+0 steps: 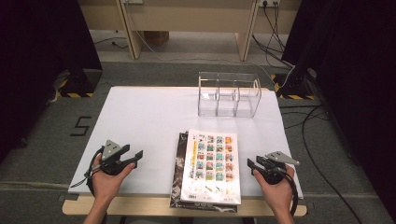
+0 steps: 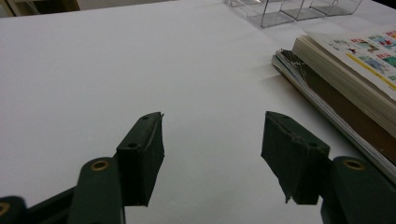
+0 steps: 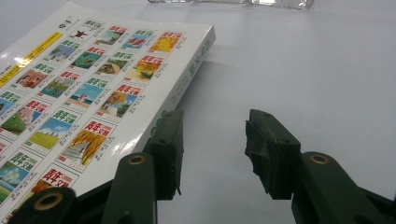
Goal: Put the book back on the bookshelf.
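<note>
- the left gripper [image 1: 132, 157] rests low over the white table [image 1: 140, 112] at about 8 o'clock of the high view, jaws apart with nothing between them; in the left gripper view the bare table shows in the gap.
- the right gripper [image 1: 252, 164] sits at about 4 o'clock, jaws also apart and empty; in the right gripper view its near jaw is just beside the book's edge, though whether it touches i cannot tell.
- between the two grippers, at 6 o'clock, lies the white-covered book [image 1: 211, 161] with rows of small colour pictures, flat on top of a darker magazine [image 1: 178, 163] that pokes out along its 9 o'clock side.
- further out, at about 1 o'clock, stands the clear organiser [image 1: 228, 94] with its upright compartments, well apart from the stack.
- judging the step as picking up the top book: come in level from both sides, slip a jaw under the white book alone, not the magazine beneath, and close firmly before lifting so the pages do not sag or fan.
</note>
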{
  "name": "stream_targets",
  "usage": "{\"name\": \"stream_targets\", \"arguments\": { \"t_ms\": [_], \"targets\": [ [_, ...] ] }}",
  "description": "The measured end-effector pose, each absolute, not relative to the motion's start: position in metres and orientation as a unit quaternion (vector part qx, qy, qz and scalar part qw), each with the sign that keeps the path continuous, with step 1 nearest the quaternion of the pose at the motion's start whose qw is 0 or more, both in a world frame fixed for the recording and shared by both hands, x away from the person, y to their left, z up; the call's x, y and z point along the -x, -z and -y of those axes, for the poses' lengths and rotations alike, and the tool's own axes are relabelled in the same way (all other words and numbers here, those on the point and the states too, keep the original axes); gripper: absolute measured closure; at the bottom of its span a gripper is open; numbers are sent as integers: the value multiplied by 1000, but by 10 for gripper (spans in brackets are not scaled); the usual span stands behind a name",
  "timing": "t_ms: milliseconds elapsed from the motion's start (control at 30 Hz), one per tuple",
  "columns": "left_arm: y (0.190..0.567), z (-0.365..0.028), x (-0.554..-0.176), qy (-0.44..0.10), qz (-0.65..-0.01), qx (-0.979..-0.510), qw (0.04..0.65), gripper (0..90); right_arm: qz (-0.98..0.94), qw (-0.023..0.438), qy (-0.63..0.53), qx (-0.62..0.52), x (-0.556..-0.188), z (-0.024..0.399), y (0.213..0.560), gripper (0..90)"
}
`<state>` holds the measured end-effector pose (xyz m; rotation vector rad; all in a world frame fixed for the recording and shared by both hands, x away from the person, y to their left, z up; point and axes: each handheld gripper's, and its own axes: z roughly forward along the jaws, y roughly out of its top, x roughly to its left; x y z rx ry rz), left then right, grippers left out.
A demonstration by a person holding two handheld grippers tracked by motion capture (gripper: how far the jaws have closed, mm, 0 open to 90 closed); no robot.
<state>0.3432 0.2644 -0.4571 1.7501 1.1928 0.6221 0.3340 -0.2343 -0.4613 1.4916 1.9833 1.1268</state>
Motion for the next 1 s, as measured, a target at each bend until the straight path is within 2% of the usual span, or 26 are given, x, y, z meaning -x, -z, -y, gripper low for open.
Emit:
{"name": "stream_targets", "arguments": {
  "t_ms": [133,167,267,433,533,633,767,1000],
  "targets": [
    [456,-263,-343,-251,-476,-711,453,423,-714,201,-404,-535,-335,234,460,566],
    [456,-263,-344,-235,-481,-710,458,469,-714,197,-406,-535,-337,232,459,566],
    [458,-264,-346,-222,-492,-701,465,514,-715,195,-408,-533,-339,229,458,566],
    [457,-260,-349,-210,-497,-699,470,545,-722,193,-407,-525,-342,224,456,566],
    [453,-255,-349,-202,-489,-705,473,537,-722,193,-407,-525,-342,222,455,564],
    [449,-244,-349,-192,-478,-717,469,443,-724,188,-409,-523,-341,220,452,560],
    [443,-227,-349,-182,-466,-734,460,400,-722,171,-411,-530,-342,215,445,558],
    [436,-193,-362,-154,-436,-767,445,395,-727,146,-405,-535,-347,208,444,558]
  ]
}}
